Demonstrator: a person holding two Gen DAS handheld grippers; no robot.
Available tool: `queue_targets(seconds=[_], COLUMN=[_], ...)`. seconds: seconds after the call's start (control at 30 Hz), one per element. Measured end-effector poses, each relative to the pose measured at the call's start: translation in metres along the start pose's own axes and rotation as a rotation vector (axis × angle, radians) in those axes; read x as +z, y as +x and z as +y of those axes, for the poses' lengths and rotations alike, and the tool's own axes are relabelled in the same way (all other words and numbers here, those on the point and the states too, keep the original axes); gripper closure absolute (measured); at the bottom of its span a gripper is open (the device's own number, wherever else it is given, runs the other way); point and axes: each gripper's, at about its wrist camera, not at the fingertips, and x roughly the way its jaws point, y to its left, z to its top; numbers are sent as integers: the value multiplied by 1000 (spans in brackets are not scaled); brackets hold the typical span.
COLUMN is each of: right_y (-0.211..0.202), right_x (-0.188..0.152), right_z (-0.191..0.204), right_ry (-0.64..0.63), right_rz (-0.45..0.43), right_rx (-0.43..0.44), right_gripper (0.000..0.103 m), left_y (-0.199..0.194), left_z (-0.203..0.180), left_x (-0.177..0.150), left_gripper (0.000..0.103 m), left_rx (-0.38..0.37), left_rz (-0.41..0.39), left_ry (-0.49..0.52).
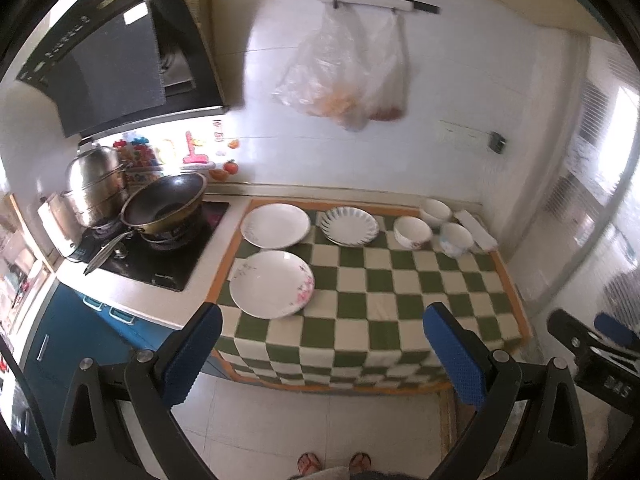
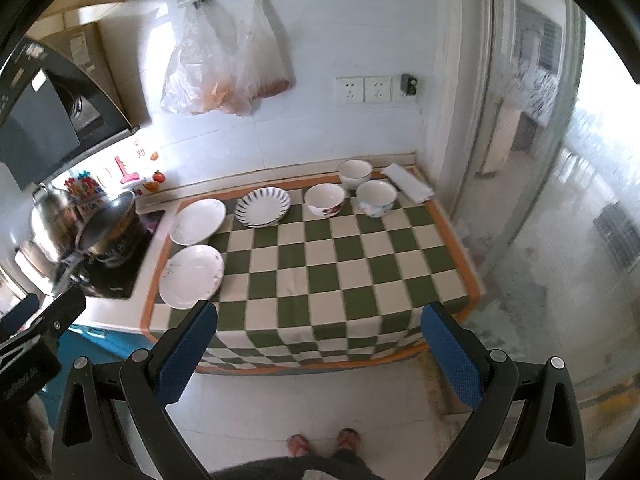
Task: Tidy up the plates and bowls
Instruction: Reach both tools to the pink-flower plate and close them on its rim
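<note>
Green-and-cream checks cover the worktop cloth (image 2: pixel 320 264), and all the crockery sits on it, untouched: both claws hang out over the floor short of its near hem, the left claw (image 1: pixel 320 354) and the right claw (image 2: pixel 316 354) each spread wide with nothing between the blue pads. Taking the ribbed plate (image 2: pixel 263 206) at the back of the cloth as the landmark, a plain white plate (image 2: pixel 197 222) lies just beside it toward the hob, and a floral plate (image 1: pixel 272 283) lies nearer the person than that one, close to the cloth's stove-side border. On the ribbed plate's other side stand three bowls: a flower-printed bowl (image 2: pixel 325 199) next to it, a blue-patterned bowl (image 2: pixel 376 198) beyond, and a white bowl (image 2: pixel 355 173) behind those two against the wall, with a folded white cloth (image 2: pixel 408 188) in the corner. The step in hand looks like the first reach. A sensible start is the left claw on the floral plate, since it is nearest, coming in low over the rim so one pad slides under the lip and the other presses on top. Glazed china is slick and the cloth may drag, so lift cleanly before carrying it to stack on the plain plate. Bowls suit the right claw, pinched over one wall and nested gently.
</note>
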Motion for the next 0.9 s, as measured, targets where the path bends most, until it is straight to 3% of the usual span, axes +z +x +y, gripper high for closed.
queue_targets(seconds=[0.1,0.23,0.47,0.63,0.77,0.9], right_y=[28,104,224,317,387,468], right_x=[-3,-6,-9,-4,5,13], right_z=[-6,-1,35,82,124,165], right_ry=[3,-43,-129,-155,-149,-108], right_rz=[15,92,235,342,409,534], right_rx=[40,99,173,226,254,287], right_gripper=[0,0,0,4,6,11], left_y=[31,86,190,267,338,398], left_z=[0,10,63,113,155,184], left_x=[-4,-15,-30,-27,-17,-11], left_gripper=[0,0,0,0,4,11], left_rx=[39,124,217,227,184,127], left_rz=[20,92,250,374,476,570], left_ry=[-13,-41,-128,-202,-244,-244])
